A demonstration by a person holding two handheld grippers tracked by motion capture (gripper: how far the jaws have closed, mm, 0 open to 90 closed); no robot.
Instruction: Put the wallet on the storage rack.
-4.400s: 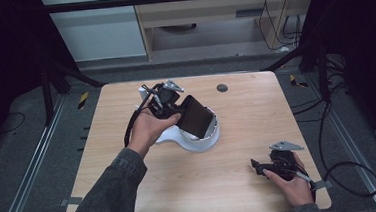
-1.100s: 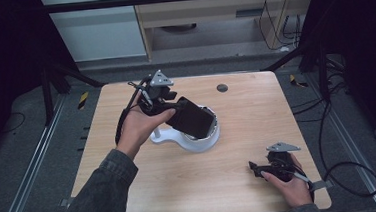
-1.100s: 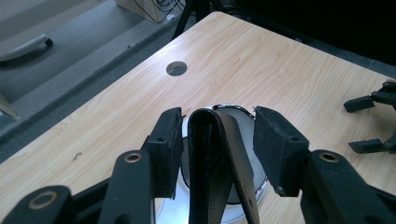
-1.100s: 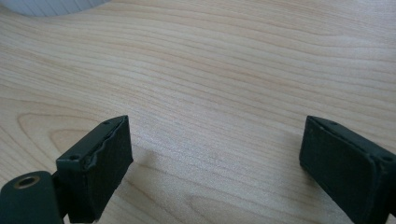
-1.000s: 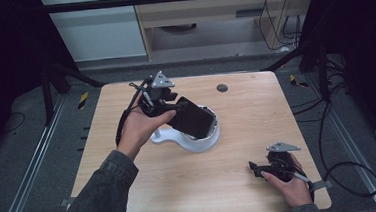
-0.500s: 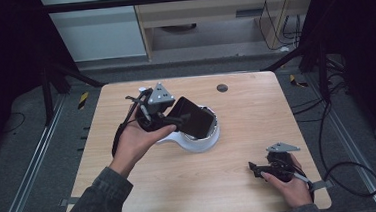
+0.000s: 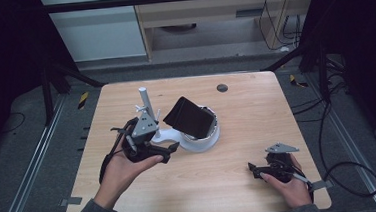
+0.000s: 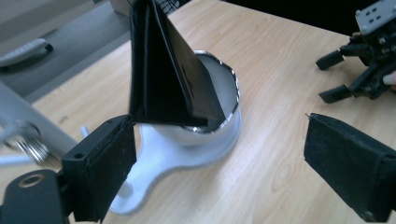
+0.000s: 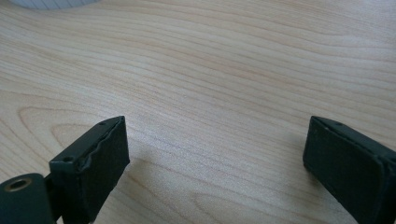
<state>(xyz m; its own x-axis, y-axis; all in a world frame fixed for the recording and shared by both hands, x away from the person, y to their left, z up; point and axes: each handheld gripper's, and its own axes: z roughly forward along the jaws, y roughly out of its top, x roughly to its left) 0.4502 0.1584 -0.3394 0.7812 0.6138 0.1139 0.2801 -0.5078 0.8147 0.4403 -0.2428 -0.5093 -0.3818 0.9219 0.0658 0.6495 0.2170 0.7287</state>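
Note:
A flat black case (image 7: 189, 117) leans tilted in the round cup of a white stand (image 7: 170, 135), which has an upright white post (image 7: 144, 96). My left gripper (image 7: 171, 152) is just in front and to the left of the stand. Its jaws have just been opening and now stand wide apart, with nothing between the pads. In the left gripper view the case (image 8: 163, 74) rises out of the shiny-rimmed cup (image 8: 229, 121) just beyond my left gripper (image 8: 219, 172). My right gripper (image 7: 253, 171) rests open at the table's front right, with bare wood between its jaws (image 9: 215, 168).
A dark round grommet (image 7: 222, 88) sits in the wooden tabletop (image 7: 257, 121) near the far edge. Cables trail from both grippers. My right gripper (image 8: 336, 77) shows far off in the left gripper view. Black frame rails run beside the table.
The left gripper has let go of the black case and drawn back toward the front left, sinking a little. The case stays leaning in the cup. The right gripper has not moved.

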